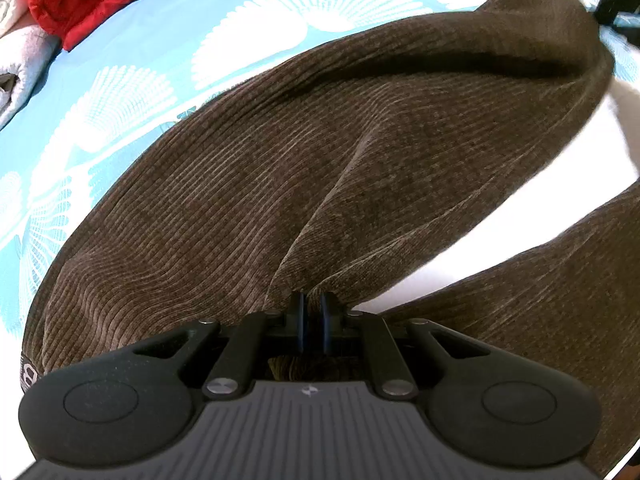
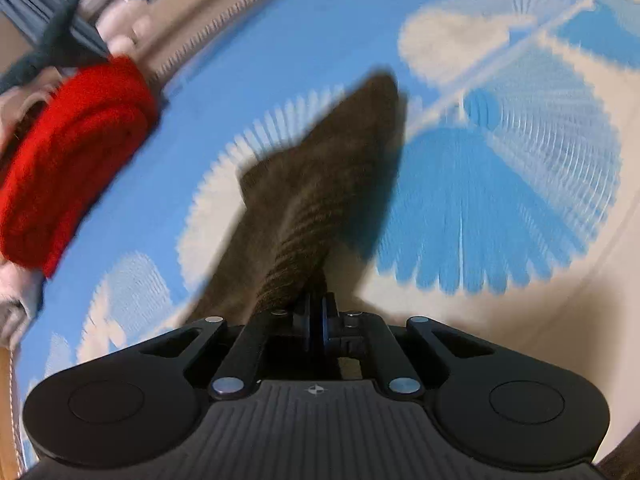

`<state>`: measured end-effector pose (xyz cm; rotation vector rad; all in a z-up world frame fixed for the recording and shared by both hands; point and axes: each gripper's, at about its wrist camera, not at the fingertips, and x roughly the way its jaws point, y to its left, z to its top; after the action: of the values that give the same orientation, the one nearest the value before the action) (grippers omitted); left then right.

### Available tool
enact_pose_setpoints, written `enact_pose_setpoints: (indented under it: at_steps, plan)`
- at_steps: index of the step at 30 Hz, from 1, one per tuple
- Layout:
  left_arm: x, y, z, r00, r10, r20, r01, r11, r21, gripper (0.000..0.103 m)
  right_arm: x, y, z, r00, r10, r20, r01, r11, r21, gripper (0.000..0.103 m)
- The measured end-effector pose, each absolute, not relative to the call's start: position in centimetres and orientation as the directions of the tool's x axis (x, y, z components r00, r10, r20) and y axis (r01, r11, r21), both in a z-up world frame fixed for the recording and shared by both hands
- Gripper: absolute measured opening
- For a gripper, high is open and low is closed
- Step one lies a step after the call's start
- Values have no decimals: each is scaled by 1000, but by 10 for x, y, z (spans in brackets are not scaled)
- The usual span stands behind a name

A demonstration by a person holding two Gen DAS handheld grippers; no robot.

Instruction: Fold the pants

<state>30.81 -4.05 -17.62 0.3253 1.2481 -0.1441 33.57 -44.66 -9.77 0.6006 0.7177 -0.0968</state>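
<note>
Corduroy pants [image 1: 280, 168] pinched in both tongs [image 1: 314, 312] [image 2: 318, 312]

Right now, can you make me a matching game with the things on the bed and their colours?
Things:
1. pants
2. jumper
3. sheet
4. left gripper

Colours or states:
A. blue with white fan shapes
B. shut on cloth
C. brown and ribbed
D. red and folded

Pairs: 1-C, 2-D, 3-A, 4-B
</note>
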Motion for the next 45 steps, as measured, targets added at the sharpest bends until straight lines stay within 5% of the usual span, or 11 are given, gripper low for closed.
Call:
enact_pose_setpoints:
  at_steps: [4, 6, 11, 14, 18, 25, 27, 28, 35, 41, 45]
  plan:
    - [305, -41, -173, 311, 18, -950, 292, 950, 114, 9, 275, -435, -23, 909, -180, -375, 338, 846, 413, 0]
    - [302, -43, -175, 322, 66, -944, 308, 936, 171, 9, 252, -415, -16, 843, -423, -333, 507, 833, 223, 0]
    - [298, -42, -174, 315, 70, -946, 315, 933, 174, 10, 250, -478, -97, 598, -255, -760, 706, 616, 349, 0]
    - [300, -40, -174, 315, 66, -947, 316, 933, 170, 10, 235, -514, -114, 637, -178, -750, 727, 462, 508, 8]
    - [301, -40, -174, 312, 67, -948, 317, 933, 171, 11, 228, -527, -117, 651, -200, -733, 738, 394, 548, 38]
    - [302, -43, -174, 315, 68, -947, 327, 928, 176, 11, 262, -555, -139, 691, -136, -710, 695, 396, 600, 52]
    - [302, -42, -175, 319, 61, -946, 327, 929, 171, 11, 273, -553, -134, 691, -139, -710, 680, 458, 572, 43]
    - [302, -41, -175, 322, 59, -945, 324, 931, 168, 11, 276, -554, -135, 694, -131, -708, 672, 471, 571, 10]
    - [300, -44, -168, 356, -92, -930, 364, 930, 47, 8, 256, -550, -57, 800, -373, -470, 592, 618, 517, 8]
    - [281, -69, -170, 337, -136, -932, 503, 863, 55, 11, 237, -597, -99, 523, -477, -706, 842, 415, 343, 9]
    - [273, -69, -166, 323, -162, -932, 539, 841, 41, 12, 223, -614, -116, 476, -473, -741, 871, 373, 321, 9]
